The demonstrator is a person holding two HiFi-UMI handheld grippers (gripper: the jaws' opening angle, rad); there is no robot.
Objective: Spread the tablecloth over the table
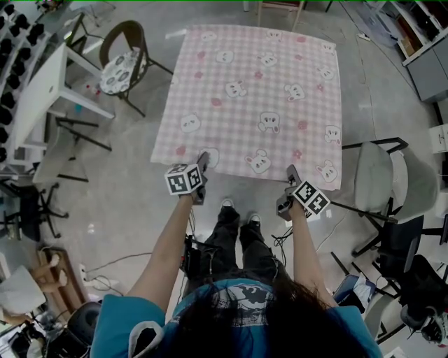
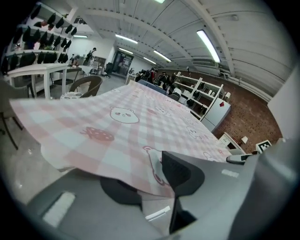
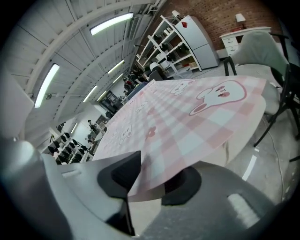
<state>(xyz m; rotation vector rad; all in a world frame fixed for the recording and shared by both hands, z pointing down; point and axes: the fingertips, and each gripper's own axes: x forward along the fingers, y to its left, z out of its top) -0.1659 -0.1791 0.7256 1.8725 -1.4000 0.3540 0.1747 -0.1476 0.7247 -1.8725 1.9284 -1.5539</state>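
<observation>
Tablecloth [image 1: 255, 98] looks spread flat, near hem overhanging; left gripper [image 1: 202, 159] & right gripper [image 1: 290, 171] fingers both apart w/ hem loose between, not clamped, so only backing out left imo.

Held out ahead and tilted downward, the left tool [image 1: 203, 166] and right tool [image 1: 291, 176] both stand with jaws parted.

Got a round-backed chair [image 1: 122, 56] with a printed cushion at upper left, just beside a white table [image 1: 42, 91]. Grey padded chair [image 1: 381, 175] off to the right. Concrete floor [image 1: 133, 182] underneath. Open shelving [image 3: 164, 44] and a white fridge [image 3: 198, 33] against a brick wall [image 3: 220, 11].
</observation>
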